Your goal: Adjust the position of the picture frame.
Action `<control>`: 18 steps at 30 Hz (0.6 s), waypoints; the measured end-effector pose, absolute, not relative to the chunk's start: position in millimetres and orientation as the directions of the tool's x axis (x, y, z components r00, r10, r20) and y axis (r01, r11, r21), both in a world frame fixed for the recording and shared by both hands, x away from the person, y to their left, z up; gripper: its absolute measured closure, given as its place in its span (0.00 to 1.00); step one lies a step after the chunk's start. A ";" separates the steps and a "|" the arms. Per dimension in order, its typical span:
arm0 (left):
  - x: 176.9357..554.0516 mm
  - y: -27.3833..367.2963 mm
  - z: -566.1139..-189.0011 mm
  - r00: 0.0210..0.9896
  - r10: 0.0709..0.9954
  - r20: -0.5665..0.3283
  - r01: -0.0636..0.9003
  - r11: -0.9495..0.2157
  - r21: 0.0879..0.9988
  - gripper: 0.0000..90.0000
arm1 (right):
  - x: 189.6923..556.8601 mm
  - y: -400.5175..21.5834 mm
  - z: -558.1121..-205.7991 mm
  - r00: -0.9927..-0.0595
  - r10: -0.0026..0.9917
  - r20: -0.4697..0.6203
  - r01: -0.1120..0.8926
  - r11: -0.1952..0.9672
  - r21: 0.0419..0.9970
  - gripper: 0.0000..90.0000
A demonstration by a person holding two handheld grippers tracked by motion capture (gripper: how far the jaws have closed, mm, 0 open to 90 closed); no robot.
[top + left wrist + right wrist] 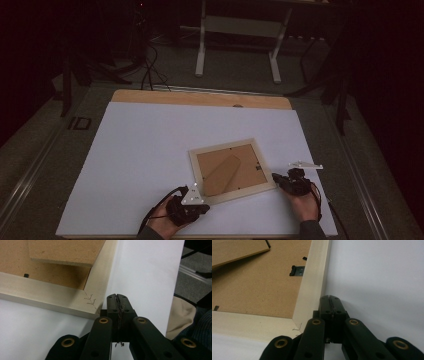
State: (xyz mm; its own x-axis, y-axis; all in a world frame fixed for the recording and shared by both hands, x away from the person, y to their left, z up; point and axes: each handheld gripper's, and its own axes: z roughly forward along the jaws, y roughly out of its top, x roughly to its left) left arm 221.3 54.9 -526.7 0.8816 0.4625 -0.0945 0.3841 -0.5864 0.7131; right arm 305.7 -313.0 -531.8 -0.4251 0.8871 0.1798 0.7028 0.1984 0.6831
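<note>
A pale wooden picture frame (227,148) lies face down on the white table sheet (150,150), its brown backing board (250,167) up and the fold-out stand (222,172) resting across it. My left gripper (202,207) sits at the frame's near left corner (92,307), jaws shut with nothing between them, tips (117,297) beside the corner's outer edge. My right gripper (276,179) rests against the frame's near right corner (297,323), also shut and empty, tips (329,298) alongside the frame's side rail (315,277). A small black clip (295,270) holds the backing.
A strip of bare wooden tabletop (200,97) shows beyond the sheet. Farther back stand a white metal stand (240,35) and dark cables (150,65) on the floor. A person's clothing (192,320) shows past the sheet's edge in the left gripper view.
</note>
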 end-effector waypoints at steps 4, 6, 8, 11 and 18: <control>222.3 54.2 -529.2 0.873 0.479 -0.089 0.397 -0.592 0.702 1.00 | 305.8 -312.7 -531.8 -0.427 0.887 0.178 0.701 0.200 0.684 1.00; 223.7 54.2 -530.8 0.862 0.497 -0.099 0.416 -0.583 0.698 1.00 | 305.9 -312.6 -531.7 -0.428 0.886 0.177 0.701 0.202 0.684 1.00; 224.3 54.5 -530.9 0.857 0.507 -0.092 0.421 -0.585 0.693 1.00 | 306.1 -312.3 -531.9 -0.433 0.882 0.187 0.702 0.199 0.684 1.00; 224.4 54.6 -530.9 0.856 0.509 -0.092 0.423 -0.586 0.691 1.00 | 306.3 -311.3 -532.2 -0.437 0.878 0.196 0.703 0.197 0.684 1.00; 226.7 58.9 -530.9 0.850 0.517 -0.106 0.435 -0.572 0.695 1.00 | 306.6 -309.0 -532.2 -0.444 0.875 0.196 0.702 0.203 0.683 1.00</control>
State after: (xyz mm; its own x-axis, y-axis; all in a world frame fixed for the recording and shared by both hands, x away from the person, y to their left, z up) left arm 226.7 58.9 -530.9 0.8496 0.5166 -0.1061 0.4347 -0.5721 0.6955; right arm 306.6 -309.0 -532.2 -0.4437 0.8745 0.1959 0.7020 0.2032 0.6826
